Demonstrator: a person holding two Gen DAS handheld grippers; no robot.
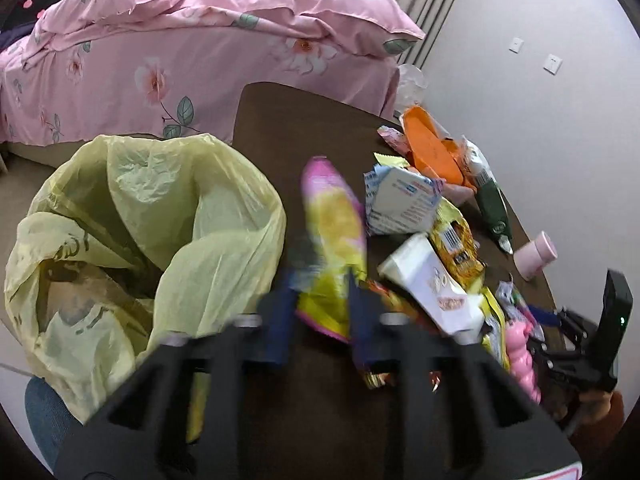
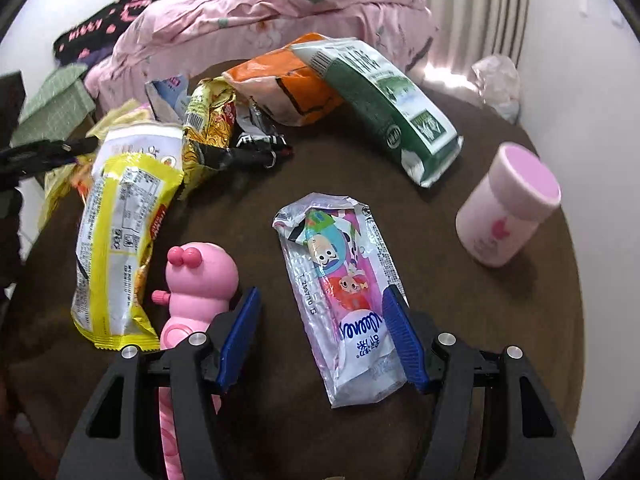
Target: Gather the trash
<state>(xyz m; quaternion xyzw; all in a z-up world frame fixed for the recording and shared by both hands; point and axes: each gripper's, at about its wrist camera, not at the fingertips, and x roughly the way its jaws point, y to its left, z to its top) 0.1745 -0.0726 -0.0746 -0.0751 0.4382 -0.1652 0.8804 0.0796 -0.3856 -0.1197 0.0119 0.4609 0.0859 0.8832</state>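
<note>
Pink floral bedding (image 1: 208, 40) fills the back, the dark brown table (image 1: 304, 128) in front. Beside it gapes the yellow trash bag (image 1: 132, 216). The left gripper (image 1: 320, 280) pinches a blurred pink-and-yellow wrapper (image 1: 334, 216) just beside the bag's rim. The right gripper (image 2: 320, 312) stands wide — straddling a tissue packet (image 2: 344, 292) flat on the table, the pink toy (image 2: 200, 280) alongside.

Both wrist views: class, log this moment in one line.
left gripper: shut on pink-yellow wrapper | right gripper: open over tissue pack | bag: open
</note>
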